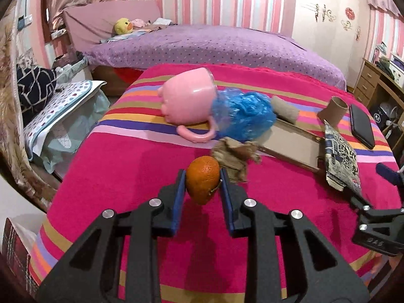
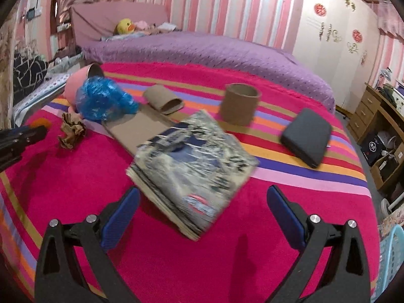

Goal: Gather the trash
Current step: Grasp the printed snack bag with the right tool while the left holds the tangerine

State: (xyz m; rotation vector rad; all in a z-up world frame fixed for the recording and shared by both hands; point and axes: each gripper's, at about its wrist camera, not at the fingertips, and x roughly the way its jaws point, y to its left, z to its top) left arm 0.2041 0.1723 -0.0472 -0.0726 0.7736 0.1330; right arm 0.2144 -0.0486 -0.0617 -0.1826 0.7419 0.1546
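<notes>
My left gripper (image 1: 203, 176) is shut on an orange (image 1: 203, 184), held just above the striped pink blanket (image 1: 126, 176). Behind it lie crumpled brown paper (image 1: 236, 156), a blue plastic bag (image 1: 245, 113) and a tipped pink cup (image 1: 186, 101). My right gripper (image 2: 202, 194) is open, its fingers either side of a flattened printed box (image 2: 192, 169) without touching it. Further back are the flat cardboard sheet (image 2: 133, 131), a squashed tube (image 2: 164, 101) and an upright tube (image 2: 240, 104). The left gripper (image 2: 20, 136) shows at the left edge.
A black phone-like case (image 2: 306, 136) lies on the blanket to the right. A purple bed (image 2: 202, 50) runs behind. A wooden desk (image 2: 368, 111) and a pale blue basket (image 2: 388, 252) stand at the right; pillows and bags (image 1: 58, 111) sit at the left.
</notes>
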